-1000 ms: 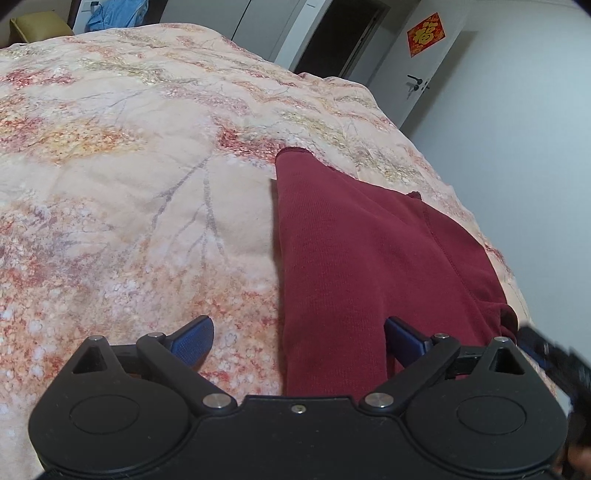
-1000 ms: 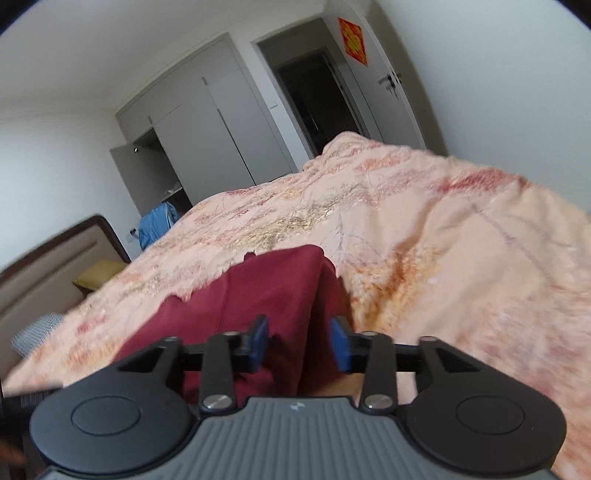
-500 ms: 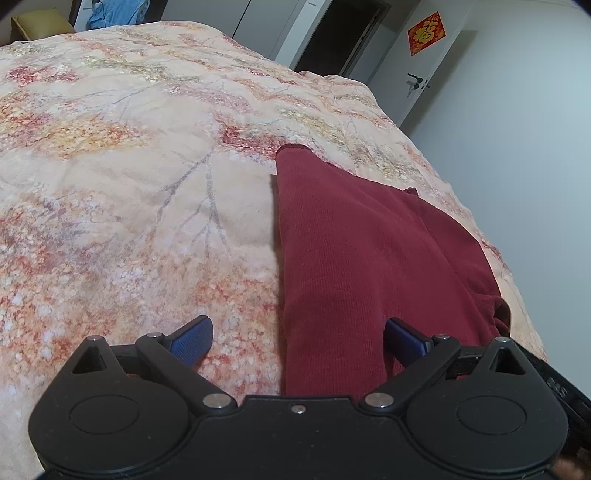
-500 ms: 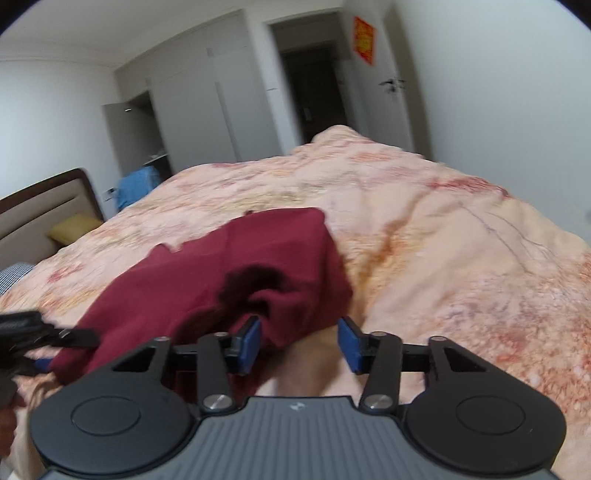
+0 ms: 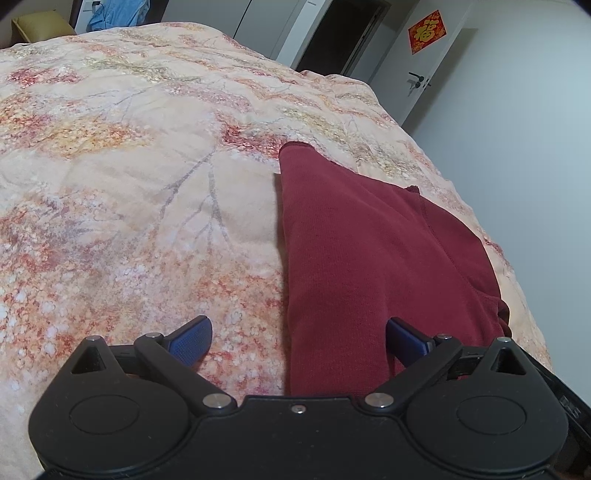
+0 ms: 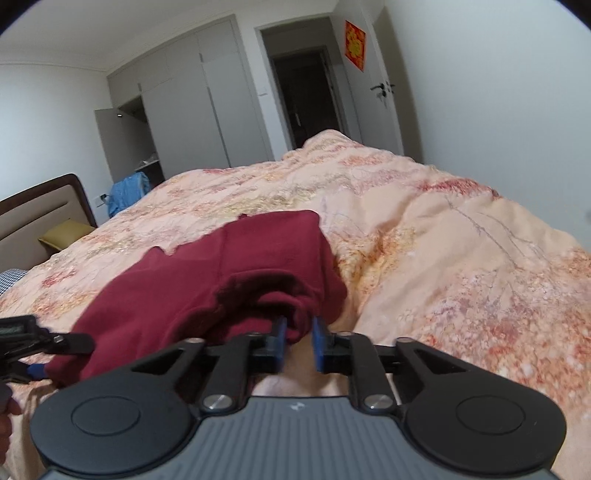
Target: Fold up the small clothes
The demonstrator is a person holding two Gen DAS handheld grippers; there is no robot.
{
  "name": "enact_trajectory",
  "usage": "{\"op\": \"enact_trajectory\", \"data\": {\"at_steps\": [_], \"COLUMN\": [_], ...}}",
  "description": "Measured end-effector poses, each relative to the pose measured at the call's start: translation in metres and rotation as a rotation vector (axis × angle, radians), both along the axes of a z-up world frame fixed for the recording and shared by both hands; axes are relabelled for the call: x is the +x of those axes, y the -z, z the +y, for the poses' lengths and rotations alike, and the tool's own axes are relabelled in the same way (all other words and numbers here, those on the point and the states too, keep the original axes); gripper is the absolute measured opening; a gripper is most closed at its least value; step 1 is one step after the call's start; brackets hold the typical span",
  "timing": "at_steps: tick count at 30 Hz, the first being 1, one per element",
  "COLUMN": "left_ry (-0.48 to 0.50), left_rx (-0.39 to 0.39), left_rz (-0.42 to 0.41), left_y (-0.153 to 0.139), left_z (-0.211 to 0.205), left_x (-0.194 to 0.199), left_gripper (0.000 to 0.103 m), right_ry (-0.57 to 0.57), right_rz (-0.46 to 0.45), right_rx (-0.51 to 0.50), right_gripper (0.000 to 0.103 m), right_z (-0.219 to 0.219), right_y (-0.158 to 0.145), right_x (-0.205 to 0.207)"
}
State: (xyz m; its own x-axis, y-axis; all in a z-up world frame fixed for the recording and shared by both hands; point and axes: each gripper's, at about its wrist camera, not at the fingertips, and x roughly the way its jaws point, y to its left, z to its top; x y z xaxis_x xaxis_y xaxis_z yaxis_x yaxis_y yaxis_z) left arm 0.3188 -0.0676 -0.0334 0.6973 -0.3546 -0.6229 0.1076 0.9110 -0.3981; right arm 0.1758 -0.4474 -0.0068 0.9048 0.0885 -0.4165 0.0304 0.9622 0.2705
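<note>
Right wrist: right gripper (image 6: pixel 298 341) has just been closing on maroon garment (image 6: pixel 229 280) edge; left gripper (image 5: pixel 297 338) open.

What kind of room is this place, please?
Most likely a home bedroom: a bed with a floral duvet and padded headboard, plus built-in wardrobes beside a doorway.

A dark red garment (image 5: pixel 369 258) lies flat on the bed (image 5: pixel 129 184), near its right edge, over a peach bedspread printed with red and yellow leaves. The left tongs (image 5: pixel 295 338) stand wide open above the garment's near end: the right finger over the red cloth, the left finger over the bare bedspread. Beyond the bed's far corner are a dark doorway (image 5: pixel 343 33) and a door (image 5: pixel 424 62) with a red paper square (image 5: pixel 426 31).
</note>
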Motion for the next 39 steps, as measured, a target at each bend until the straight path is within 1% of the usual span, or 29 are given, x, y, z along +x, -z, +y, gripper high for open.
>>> {"op": "enact_trajectory", "data": {"at_steps": [1,2,5,8,12,13,14,15,16,19,21,23,24,25,26,27,29,33,37,39], "left_ry": [0.0,0.0,-0.004,-0.006,-0.006,-0.007,-0.007,-0.006,-0.006,0.002,0.005,0.003,0.007,0.012,0.014,0.015,0.012,0.012,0.011,0.011], "left_rx": [0.0,0.0,-0.005,-0.006,-0.007,-0.009,-0.009,-0.01,-0.014,-0.027,-0.019,0.001,0.01,0.018,0.024,0.024,0.02,0.024,0.021,0.02], "left_rz": [0.001,0.001,0.002,0.003,0.005,0.006,0.007,0.006,0.004,-0.01,-0.001,0.014,0.009,0.004,0.005,0.007,0.009,0.009,0.013,0.015], "left_y": [0.0,0.0,0.001,0.0,0.001,0.001,0.0,0.0,-0.001,-0.004,0.0,0.006,0.006,0.006,0.006,0.006,0.006,0.006,0.006,0.006], "left_z": [0.0,0.0,0.002,0.002,0.004,0.005,0.004,0.005,0.005,0.007,0.005,0.002,0.001,0.001,0.0,0.0,0.001,0.0,0.0,0.0], "left_x": [0.001,0.001,0.0,-0.001,-0.002,-0.002,-0.002,-0.002,-0.003,-0.007,-0.006,-0.004,-0.005,-0.006,-0.006,-0.006,-0.005,-0.006,-0.006,-0.005], "left_gripper": [0.101,0.101,0.101,0.101,0.101,0.101,0.101,0.101,0.101,0.101,0.102,0.102,0.102,0.102,0.102,0.102,0.102,0.102,0.102,0.102], "right_ry": [-0.014,-0.031,-0.101,-0.176,-0.197,-0.204,-0.211,-0.217,-0.21,-0.193,-0.188,-0.202,-0.218,-0.227,-0.223,-0.216,-0.177,-0.088,-0.126,-0.153], "right_rz": [-0.01,-0.018,-0.036,-0.023,0.012,0.019,0.025,0.029,0.034,0.016,0.027,0.048,0.045,0.022,-0.007,-0.034,-0.065,-0.045,-0.008,-0.006], "right_rx": [0.004,0.014,0.059,0.103,0.13,0.137,0.139,0.137,0.128,0.091,0.061,0.082,0.091,0.095,0.09,0.072,0.004,-0.157,-0.25,-0.284], "right_gripper": [0.043,0.046,0.049,0.051,0.051,0.049,0.042,0.031,0.013,0.01,0.01,0.011,0.011,0.014,0.019,0.023,0.032,0.032,0.032,0.012], "right_z": [0.003,0.006,0.015,0.026,0.035,0.037,0.039,0.04,0.041,0.039,0.039,0.036,0.035,0.033,0.031,0.028,0.022,0.004,-0.002,0.0], "right_y": [-0.002,-0.004,-0.009,-0.007,0.003,0.005,0.008,0.01,0.01,0.005,0.005,0.011,0.011,0.009,0.004,-0.001,-0.009,-0.016,-0.012,-0.012], "right_x": [-0.005,-0.009,-0.016,-0.012,-0.004,-0.002,0.0,0.0,0.001,-0.007,-0.009,-0.007,-0.008,-0.01,-0.014,-0.015,-0.015,0.007,0.032,0.037]}}
